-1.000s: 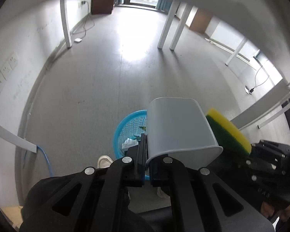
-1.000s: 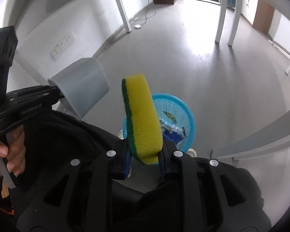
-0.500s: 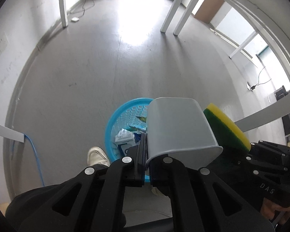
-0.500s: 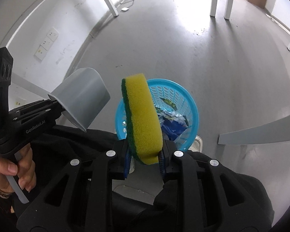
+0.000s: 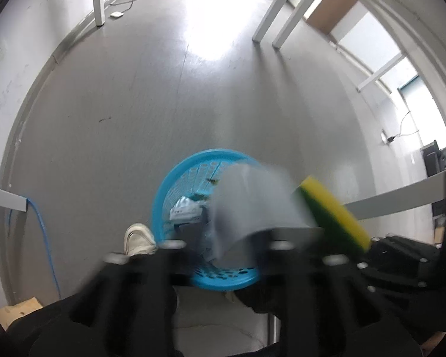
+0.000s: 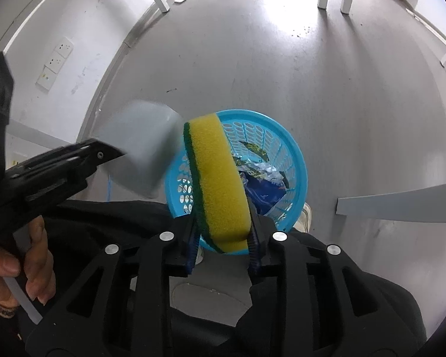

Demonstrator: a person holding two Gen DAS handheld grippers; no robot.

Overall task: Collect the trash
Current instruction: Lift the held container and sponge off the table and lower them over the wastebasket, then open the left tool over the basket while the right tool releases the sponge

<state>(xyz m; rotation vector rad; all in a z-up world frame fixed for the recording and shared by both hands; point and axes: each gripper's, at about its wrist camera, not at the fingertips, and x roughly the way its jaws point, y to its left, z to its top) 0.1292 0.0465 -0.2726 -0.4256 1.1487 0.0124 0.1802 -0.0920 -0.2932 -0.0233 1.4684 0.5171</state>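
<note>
The right hand-held gripper (image 6: 223, 238) is clenched on a yellow-and-green sponge (image 6: 220, 184), held upright over the near rim of a blue trash basket (image 6: 297, 172) on the floor (image 6: 327, 89). The left hand-held gripper (image 5: 220, 247), blurred, grasps a grey dustpan (image 5: 252, 199) above the same basket, just beside the sponge. Wrappers (image 6: 264, 175) lie inside the basket, and a white shoe (image 5: 138, 238) stands beside it.
</note>
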